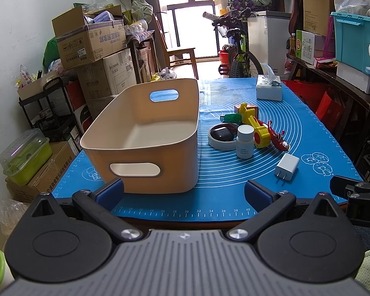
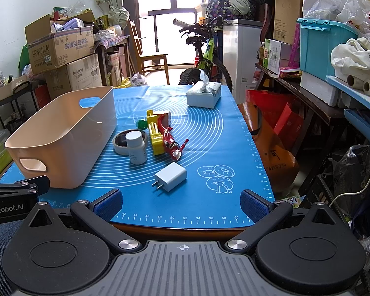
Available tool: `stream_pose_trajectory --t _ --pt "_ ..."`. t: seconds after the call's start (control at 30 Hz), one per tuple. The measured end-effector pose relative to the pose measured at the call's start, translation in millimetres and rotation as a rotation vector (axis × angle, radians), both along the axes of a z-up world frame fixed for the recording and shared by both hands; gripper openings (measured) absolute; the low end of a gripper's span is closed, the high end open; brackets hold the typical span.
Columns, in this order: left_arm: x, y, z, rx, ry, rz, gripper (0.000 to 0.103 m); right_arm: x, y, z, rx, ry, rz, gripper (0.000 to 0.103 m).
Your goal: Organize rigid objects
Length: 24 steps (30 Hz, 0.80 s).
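Observation:
An empty beige bin (image 1: 145,135) (image 2: 64,138) stands on the left of the blue mat (image 1: 209,197) (image 2: 209,135). To its right lie a white charger plug (image 1: 286,167) (image 2: 171,176), a white pill bottle (image 1: 245,141) (image 2: 136,148), a tape roll (image 1: 220,137) (image 2: 122,141) with a dark case inside, a yellow toy (image 1: 256,128) (image 2: 154,133), a red toy figure (image 1: 277,139) (image 2: 171,144) and a green piece (image 1: 231,117) (image 2: 141,123). My left gripper (image 1: 183,193) is open and empty at the near table edge, in front of the bin. My right gripper (image 2: 181,203) is open and empty, just short of the charger.
A tissue box (image 1: 268,87) (image 2: 204,95) sits at the mat's far right. Stacked cardboard boxes (image 1: 93,42) stand to the left, a bicycle (image 1: 239,51) and chair beyond the table, and a cluttered shelf (image 2: 320,74) to the right.

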<state>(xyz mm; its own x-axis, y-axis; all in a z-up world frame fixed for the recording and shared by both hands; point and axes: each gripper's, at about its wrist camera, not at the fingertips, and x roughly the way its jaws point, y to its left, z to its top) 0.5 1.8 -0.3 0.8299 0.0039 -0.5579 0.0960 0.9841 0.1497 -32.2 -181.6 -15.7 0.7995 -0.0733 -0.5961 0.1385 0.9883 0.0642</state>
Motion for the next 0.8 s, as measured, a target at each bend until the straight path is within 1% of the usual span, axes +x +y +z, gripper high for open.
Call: stream_pose_trajectory --t 0.43,0.57,0.67,0.8 --pt "-2.2 -4.2 -1.9 -0.002 0.0 -0.009 0.103 -0.2 0.3 1.4 -0.002 -0.001 0.001 0.1" --pt "-2.7 -7.7 0.2 -0.002 -0.013 -0.009 0.103 -0.5 -0.4 0.7 -0.005 -0.006 0.002 0.1" --pt "-0.5 -7.3 4.0 -0.02 -0.008 -0.005 0.103 0.3 -0.6 3.7 -0.004 -0.011 0.001 0.1" --pt "5.6 -0.9 16.1 -0.076 0.001 0.008 0.103 3.8 -2.0 11.8 0.001 -0.027 0.005 0.1"
